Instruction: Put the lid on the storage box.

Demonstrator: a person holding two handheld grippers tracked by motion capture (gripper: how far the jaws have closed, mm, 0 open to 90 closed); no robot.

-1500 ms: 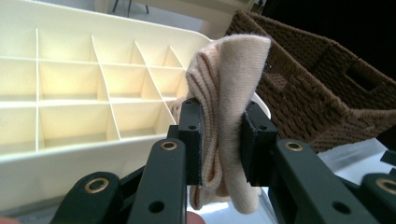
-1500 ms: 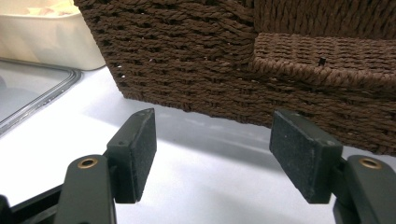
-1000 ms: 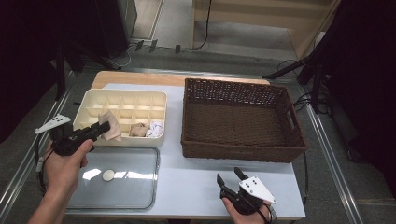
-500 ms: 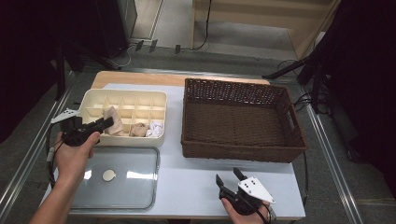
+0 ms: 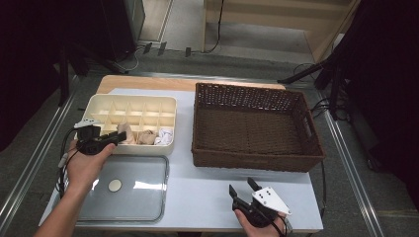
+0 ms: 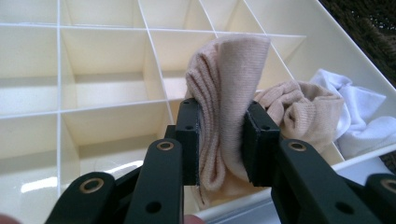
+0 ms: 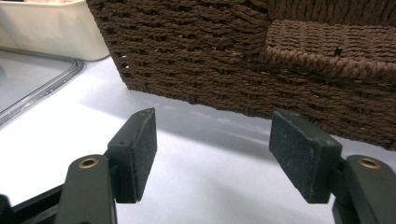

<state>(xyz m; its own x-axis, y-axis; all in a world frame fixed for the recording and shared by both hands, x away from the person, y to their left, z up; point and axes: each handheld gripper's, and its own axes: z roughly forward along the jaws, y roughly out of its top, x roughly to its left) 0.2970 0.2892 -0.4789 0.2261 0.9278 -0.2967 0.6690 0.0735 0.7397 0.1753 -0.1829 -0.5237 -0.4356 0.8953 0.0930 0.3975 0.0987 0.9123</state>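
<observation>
Beige sock (image 6: 223,116) is pinched between the left gripper's (image 6: 223,140) fingers; right gripper's (image 7: 224,158) fingers spread.

A: Where does the high view sit?

B: Above the near edge of the table (image 5: 197,192), looking forward and down, far enough back to take in the whole wicker basket (image 5: 254,126).

A: And the left gripper view?

B: Very near the divided tray (image 6: 93,70) left of that basket, looking along its own jaws into the compartments.

A: The right gripper view?

B: Low over the table (image 7: 196,163), close before the basket's (image 7: 243,51) near wall, facing it. It shares that wall with the high view.
</observation>
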